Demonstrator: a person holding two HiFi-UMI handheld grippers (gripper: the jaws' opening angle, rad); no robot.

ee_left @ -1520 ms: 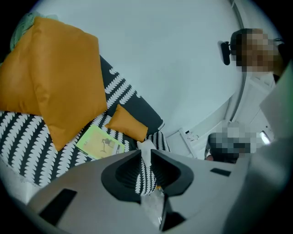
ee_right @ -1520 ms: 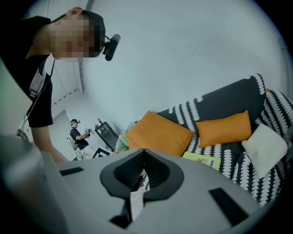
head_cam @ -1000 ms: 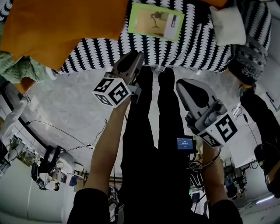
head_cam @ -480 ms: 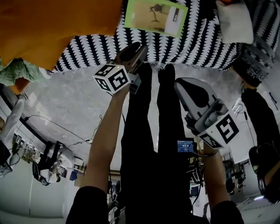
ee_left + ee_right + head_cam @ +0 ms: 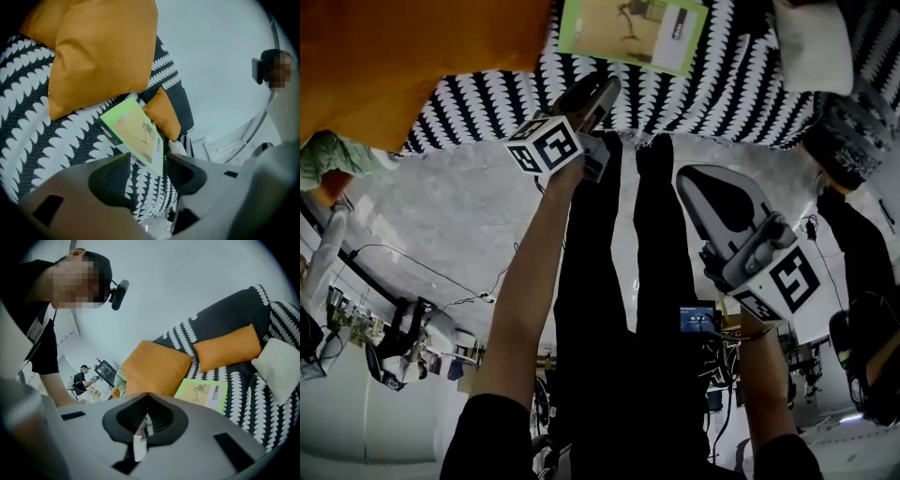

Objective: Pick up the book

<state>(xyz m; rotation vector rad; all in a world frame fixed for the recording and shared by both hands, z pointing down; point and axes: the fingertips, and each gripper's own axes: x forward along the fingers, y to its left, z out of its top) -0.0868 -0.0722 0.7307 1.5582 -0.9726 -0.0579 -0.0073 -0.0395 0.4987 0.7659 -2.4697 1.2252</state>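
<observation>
The green book is seen lying flat on the black-and-white sofa, just ahead of the nearer left gripper, whose empty jaws are being opened, while the right gripper is closed and farther back.

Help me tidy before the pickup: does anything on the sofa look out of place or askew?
Only the thin green-covered book stands out: it lies loose and slightly crooked on the black-and-white patterned sofa cover. Nothing looks spilled or damaged.
</observation>
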